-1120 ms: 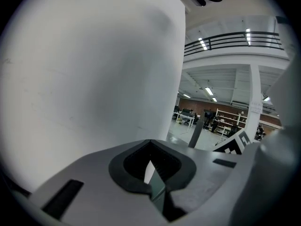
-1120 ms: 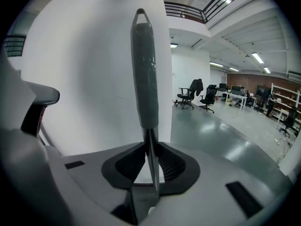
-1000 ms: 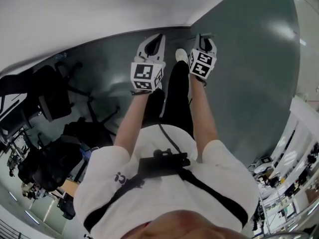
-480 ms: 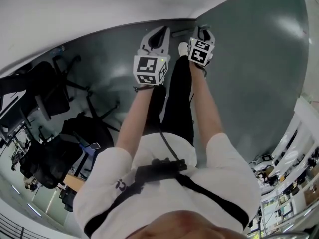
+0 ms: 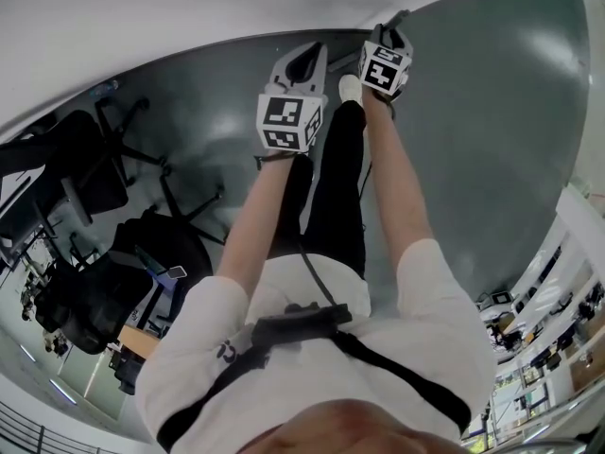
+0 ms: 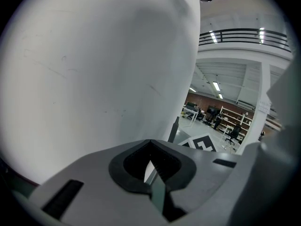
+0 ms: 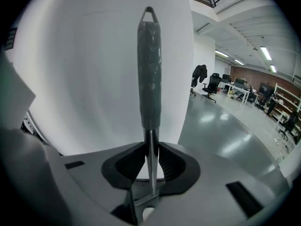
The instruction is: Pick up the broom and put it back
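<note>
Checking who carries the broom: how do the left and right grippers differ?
The right gripper has its jaws clamped on the broom handle; the left gripper has its jaws nearly together with no handle between. In the head view the right gripper reaches farther out than the left gripper. Both face the white wall.

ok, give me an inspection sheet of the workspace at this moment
Surface: glossy grey-green floor.
Job's things: broom handle, grey grip with a hanging loop, in front of the white wall; broom head not in view.
Clutter: office chairs at the left.
Grippers: right gripper shut on the metal shaft; left gripper jaws together, nothing seen between them.
Cables: black cable at the chest rig.
Surroundings: open hall, shelving, railing.
</note>
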The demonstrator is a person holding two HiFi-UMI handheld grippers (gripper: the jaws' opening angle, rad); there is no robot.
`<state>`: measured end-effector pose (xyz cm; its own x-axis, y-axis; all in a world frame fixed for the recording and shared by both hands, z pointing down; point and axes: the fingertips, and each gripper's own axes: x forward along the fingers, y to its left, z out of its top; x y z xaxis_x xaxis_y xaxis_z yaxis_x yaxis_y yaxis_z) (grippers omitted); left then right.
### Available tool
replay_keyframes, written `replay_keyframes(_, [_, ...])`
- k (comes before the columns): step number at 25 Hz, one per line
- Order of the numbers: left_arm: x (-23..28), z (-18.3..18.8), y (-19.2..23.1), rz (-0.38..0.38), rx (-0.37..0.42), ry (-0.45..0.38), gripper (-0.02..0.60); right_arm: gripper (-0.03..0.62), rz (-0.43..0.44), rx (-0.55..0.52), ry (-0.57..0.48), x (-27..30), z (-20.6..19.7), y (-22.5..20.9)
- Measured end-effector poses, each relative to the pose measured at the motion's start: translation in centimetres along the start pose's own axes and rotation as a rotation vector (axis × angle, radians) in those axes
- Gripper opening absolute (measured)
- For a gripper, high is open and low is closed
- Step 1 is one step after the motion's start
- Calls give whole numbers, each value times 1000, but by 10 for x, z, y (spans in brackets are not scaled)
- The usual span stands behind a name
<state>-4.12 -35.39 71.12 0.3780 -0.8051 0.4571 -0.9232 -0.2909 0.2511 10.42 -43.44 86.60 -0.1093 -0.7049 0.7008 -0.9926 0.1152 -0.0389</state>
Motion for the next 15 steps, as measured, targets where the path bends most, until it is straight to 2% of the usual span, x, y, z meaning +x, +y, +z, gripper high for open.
replay_keyframes(4, [1,2,4,4,-4,-5,12,95,9,22,-28,9,13,1])
replay_keyframes(7, [-1,1,6,9,-7,-4,12,95,11,45,4,15,7,-4])
replay_keyframes(15, [-3,-1,9,9,-11,-3,12,97,90,4,27,27,1,2])
